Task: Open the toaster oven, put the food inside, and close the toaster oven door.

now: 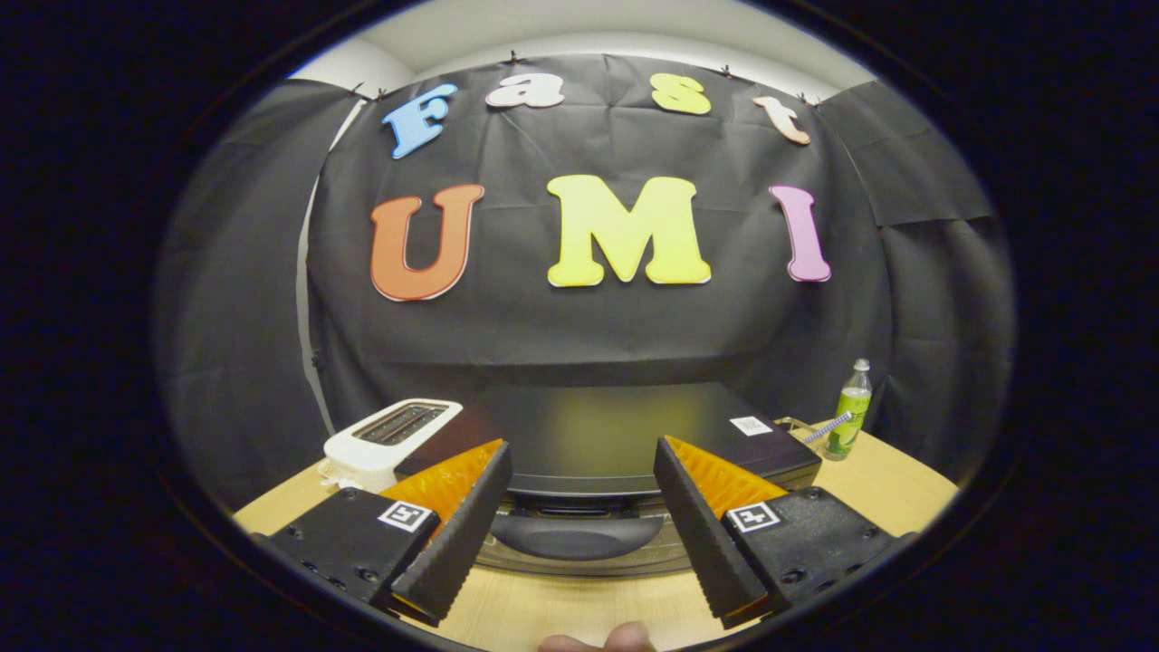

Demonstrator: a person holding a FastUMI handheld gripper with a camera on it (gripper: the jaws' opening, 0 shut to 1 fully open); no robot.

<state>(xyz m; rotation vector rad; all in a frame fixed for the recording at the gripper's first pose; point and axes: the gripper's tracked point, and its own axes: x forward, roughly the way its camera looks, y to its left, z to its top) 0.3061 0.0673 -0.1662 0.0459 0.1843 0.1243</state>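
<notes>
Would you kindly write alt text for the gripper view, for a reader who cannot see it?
The gripper, jaws open and holding nothing, faces a closed black toaster oven, with the door handle between and just beyond them. A white toaster stands left of the oven, a green bottle to its right, all on a wooden table.

Setting: a staged recording booth, not a lived-in kitchen.
Walls: black cloth [579, 335] pinned up in creased panels beyond the fingers, pale room wall and ceiling [579, 27] showing above it.
Surface: 1 light wood table [905, 489] under the fingers.
Kitchen props: black toaster oven [598, 435] just ahead of the fingers, door shut, its handle [575, 534] between them; white slot toaster [389, 439] beside it, beyond the left finger.
Other clutter: 1 green plastic bottle [849, 412] beyond the right finger, near the cloth.
Rig: gripper [579, 534], fingers spread apart, holding nothing; square printed markers on its body.
</notes>
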